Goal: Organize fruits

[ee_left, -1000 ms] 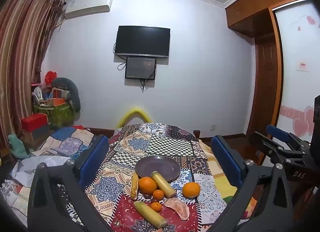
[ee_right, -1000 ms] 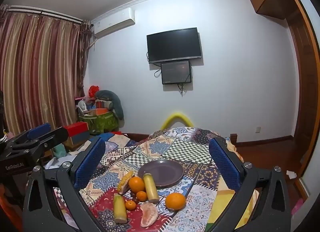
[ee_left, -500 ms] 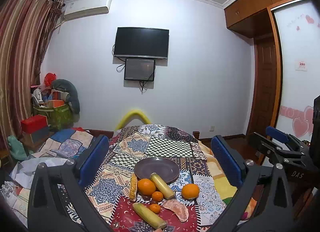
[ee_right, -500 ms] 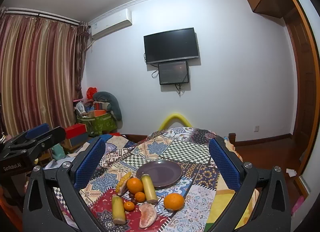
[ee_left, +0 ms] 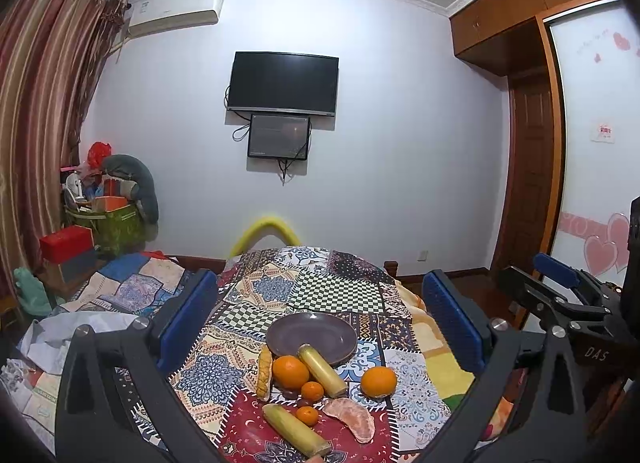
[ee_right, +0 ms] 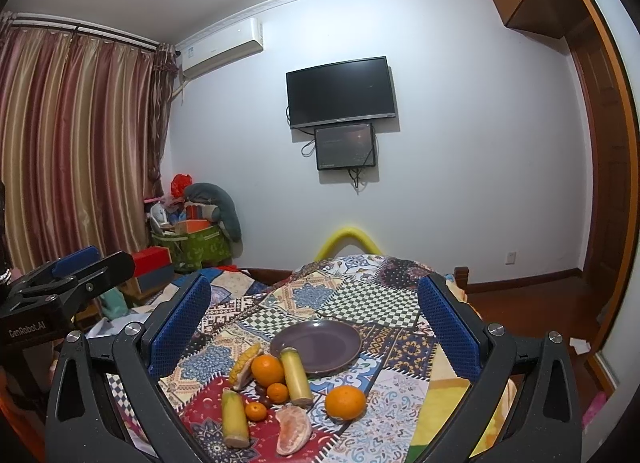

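An empty dark purple plate (ee_left: 312,337) (ee_right: 316,343) lies on a patchwork-covered table (ee_left: 332,291). In front of it sit two big oranges (ee_left: 291,372) (ee_left: 378,382), two small tangerines (ee_left: 312,391) (ee_left: 307,416), two yellow-green cane pieces (ee_left: 322,370) (ee_left: 294,429), a corn piece (ee_left: 264,372) and a peeled pomelo segment (ee_left: 352,419). My left gripper (ee_left: 320,327) hovers open above and short of the fruit, nothing between its blue pads (ee_left: 188,317). My right gripper (ee_right: 314,327) is likewise open and empty. The same fruit shows in the right wrist view, with the lone orange (ee_right: 345,402) at the right.
A bed with patchwork quilt (ee_left: 120,291) lies left of the table. Boxes and a green bag (ee_left: 116,223) are piled by the curtain (ee_left: 36,123). A TV (ee_left: 283,83) hangs on the far wall, a wooden door (ee_left: 532,183) at the right. A yellow chair back (ee_left: 266,229) stands behind the table.
Both views have shifted slightly; the fruit and plate sit marginally higher in the frame. Both grippers stay open; nothing on the table has moved.
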`<state>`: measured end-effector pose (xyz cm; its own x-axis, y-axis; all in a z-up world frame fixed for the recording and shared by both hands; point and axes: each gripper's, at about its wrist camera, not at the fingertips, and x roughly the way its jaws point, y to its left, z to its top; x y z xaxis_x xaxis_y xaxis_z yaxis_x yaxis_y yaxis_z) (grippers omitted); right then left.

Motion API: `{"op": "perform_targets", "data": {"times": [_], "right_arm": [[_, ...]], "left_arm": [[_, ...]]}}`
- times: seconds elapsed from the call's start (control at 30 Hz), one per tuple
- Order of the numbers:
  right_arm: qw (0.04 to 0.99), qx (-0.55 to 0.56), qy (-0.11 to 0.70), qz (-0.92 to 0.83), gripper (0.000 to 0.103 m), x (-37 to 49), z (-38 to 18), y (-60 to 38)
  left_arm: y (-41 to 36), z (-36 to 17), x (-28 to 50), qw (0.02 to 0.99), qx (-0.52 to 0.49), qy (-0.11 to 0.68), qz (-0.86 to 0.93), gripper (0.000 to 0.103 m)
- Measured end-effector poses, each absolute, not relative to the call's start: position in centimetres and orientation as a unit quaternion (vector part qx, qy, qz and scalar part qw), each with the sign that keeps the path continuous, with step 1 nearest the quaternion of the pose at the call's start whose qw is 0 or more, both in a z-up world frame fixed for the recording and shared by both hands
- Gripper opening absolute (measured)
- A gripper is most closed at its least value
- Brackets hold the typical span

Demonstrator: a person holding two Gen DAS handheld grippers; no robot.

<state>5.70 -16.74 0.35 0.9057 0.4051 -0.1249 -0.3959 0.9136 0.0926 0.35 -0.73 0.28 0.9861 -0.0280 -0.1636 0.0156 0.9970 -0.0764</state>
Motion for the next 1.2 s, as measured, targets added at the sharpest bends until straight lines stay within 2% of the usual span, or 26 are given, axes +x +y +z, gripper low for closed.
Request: {"op": "perform_targets", "data": {"times": [1.2], "right_arm": [[0.976,0.026,0.065,0.207,0.103,5.13,0.43,-16.25]], "left_arm": [[-0.64,0.46,0.19,0.996,-0.038,0.078,-0.011,0.103]]}}
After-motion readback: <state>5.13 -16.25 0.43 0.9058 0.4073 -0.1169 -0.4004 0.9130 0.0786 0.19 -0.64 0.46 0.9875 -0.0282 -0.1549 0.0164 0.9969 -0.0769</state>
